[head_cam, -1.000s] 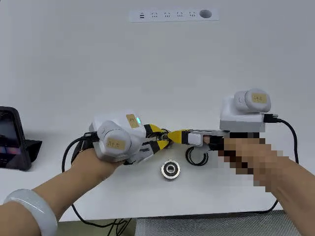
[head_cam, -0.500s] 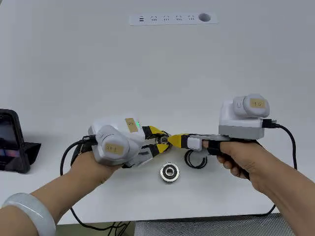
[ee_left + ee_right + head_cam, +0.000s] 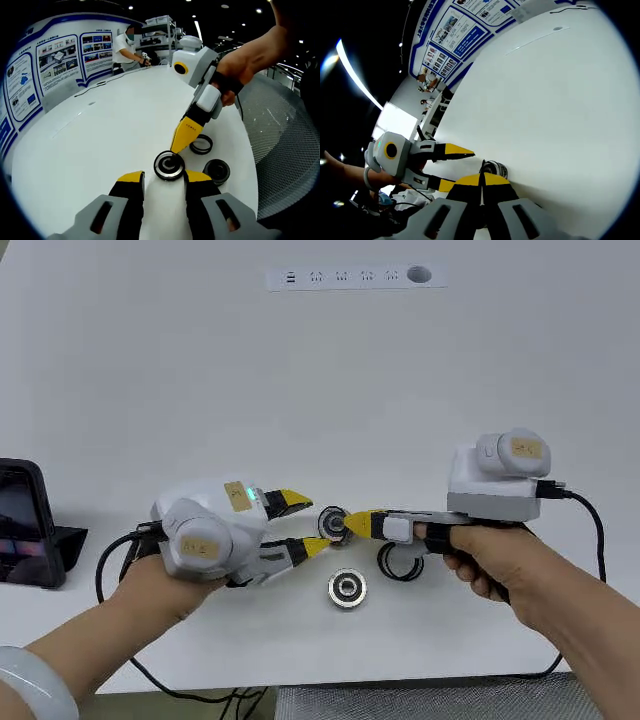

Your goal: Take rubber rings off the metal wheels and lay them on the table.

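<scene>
In the head view, the left gripper (image 3: 308, 522) has drawn back since half a second ago. Its jaws, then closed at the metal wheel (image 3: 333, 523), now stand wide apart, with the wheel just ahead of their tips. The right gripper (image 3: 356, 525) still has its jaws pinched nearly together on the wheel's far edge and holds it on edge. A second wheel (image 3: 347, 589) lies flat on the table (image 3: 300, 390) below both sets of tips. Loose rubber rings (image 3: 400, 562) lie under the right gripper's jaws. Tan stickers on both grippers carry writing too small to read. A power strip (image 3: 355, 277) sits well beyond the jaws, and a tablet (image 3: 20, 520) stands behind the left gripper.

In the left gripper view, the held wheel (image 3: 169, 165) sits just ahead of the gripper's own spread yellow tips. The right gripper's tip (image 3: 180, 145) touches the wheel's upper edge, and the print on that jaw is unreadable. The rings (image 3: 201, 144) lie beyond, and the second wheel (image 3: 217, 171) lies beside the right-hand jaw.

In the right gripper view, the gripper's own tips (image 3: 481, 179) are all but closed, with the wheel (image 3: 495, 169) right at them. The left gripper's jaws (image 3: 457, 169) gape alongside. The wall posters (image 3: 455, 30) are illegible.
</scene>
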